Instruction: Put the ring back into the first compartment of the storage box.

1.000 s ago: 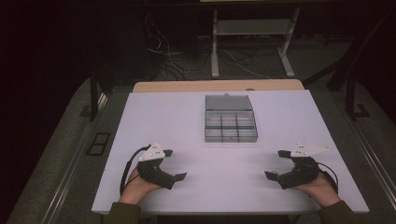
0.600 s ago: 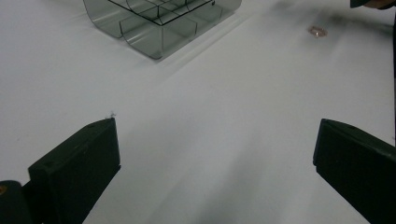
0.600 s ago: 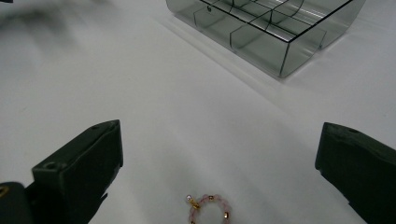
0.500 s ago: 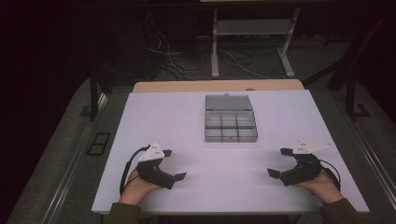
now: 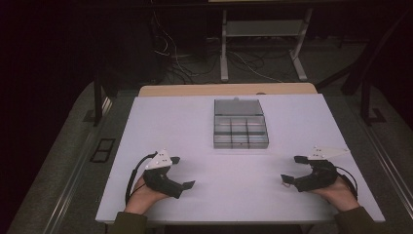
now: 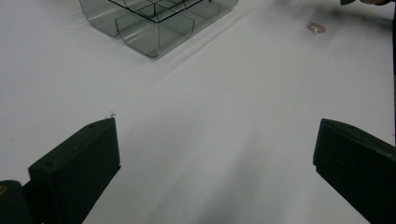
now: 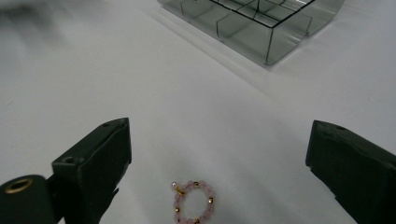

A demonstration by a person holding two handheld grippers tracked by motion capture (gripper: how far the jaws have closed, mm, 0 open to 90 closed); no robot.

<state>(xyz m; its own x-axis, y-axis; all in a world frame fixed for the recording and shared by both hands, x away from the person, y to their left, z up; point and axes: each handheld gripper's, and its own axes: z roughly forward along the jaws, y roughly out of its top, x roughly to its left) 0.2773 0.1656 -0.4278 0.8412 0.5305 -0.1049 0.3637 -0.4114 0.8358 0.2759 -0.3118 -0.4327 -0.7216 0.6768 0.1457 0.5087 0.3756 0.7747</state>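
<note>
Left gripper: held in the person's left hand near the front left of the table, jaws spread wide with bare white surface between them, nothing gripped. A black cable loops from its rear.

Right gripper: held in the right hand near the front right, jaws likewise spread wide and empty, pointing inward toward the table's middle. Grey three-cornered plates top both grippers.

Ring: small loop of pale pink beads with gold spacers (lying flat on the table), between the right gripper's jaws and close in front of them, touching neither. In the left gripper view it shows as a tiny speck far off.

Organizer box: clear, smoke-tinted, divided into compartments, lid open; at the table's centre, well beyond both grippers. Compartments appear empty.

Beyond the table: dark floor with cables and a pale metal stand.
</note>
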